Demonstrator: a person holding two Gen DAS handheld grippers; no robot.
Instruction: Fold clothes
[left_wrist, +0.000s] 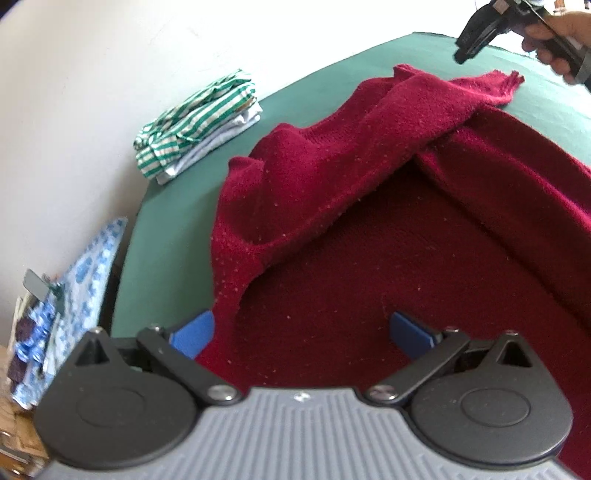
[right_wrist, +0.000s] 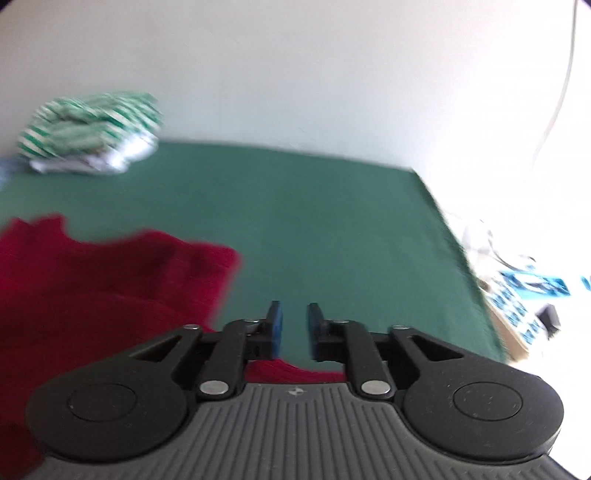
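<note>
A dark red knitted sweater (left_wrist: 388, 258) lies spread on the green table cover (left_wrist: 173, 221), with one sleeve folded across its upper part toward the far right. My left gripper (left_wrist: 301, 332) hovers low over the sweater's near part, jaws wide open, its left blue pad (left_wrist: 194, 334) at the sweater's left edge. A hand holds my right gripper (left_wrist: 466, 46) above the sleeve's end at the top right. In the right wrist view my right gripper (right_wrist: 294, 325) shows a narrow gap with nothing in it, over bare green cover (right_wrist: 314, 229), the sweater (right_wrist: 92, 288) to its left.
A folded pile topped by a green-and-white striped shirt (left_wrist: 195, 122) (right_wrist: 92, 129) sits at the table's far edge by the white wall. Blue-and-white patterned things (left_wrist: 77, 273) lie off the left edge. Past the right edge (right_wrist: 461, 240) lies blue-and-white clutter (right_wrist: 528, 291).
</note>
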